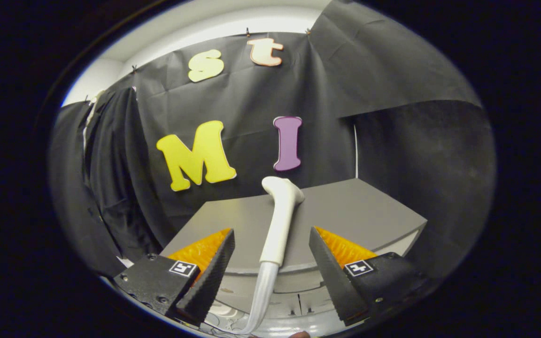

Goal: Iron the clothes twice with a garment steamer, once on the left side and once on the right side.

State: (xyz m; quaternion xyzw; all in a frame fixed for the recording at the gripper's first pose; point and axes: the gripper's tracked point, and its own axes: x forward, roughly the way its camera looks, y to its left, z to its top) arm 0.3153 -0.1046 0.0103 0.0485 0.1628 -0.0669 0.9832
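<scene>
Hand-held gripper (270, 267) spread wide, nothing pinched; steamer head (281, 220) lies on the grey surface (369, 211), handle running back over the near edge between the fingers, hose (261, 300) trailing down below. Dark garment (111, 188) hangs off to the left, beyond the surface's left edge, well apart from the steamer. Step in hand looks like the pickup, ironing not yet begun: next calls for closing on the handle, then carrying it left to the cloth.

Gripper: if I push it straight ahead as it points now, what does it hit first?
Most likely the steamer handle, lying on the grey table between the open fingers of the gripper. Beyond it hangs the black cloth wall; depth is uncertain.
</scene>
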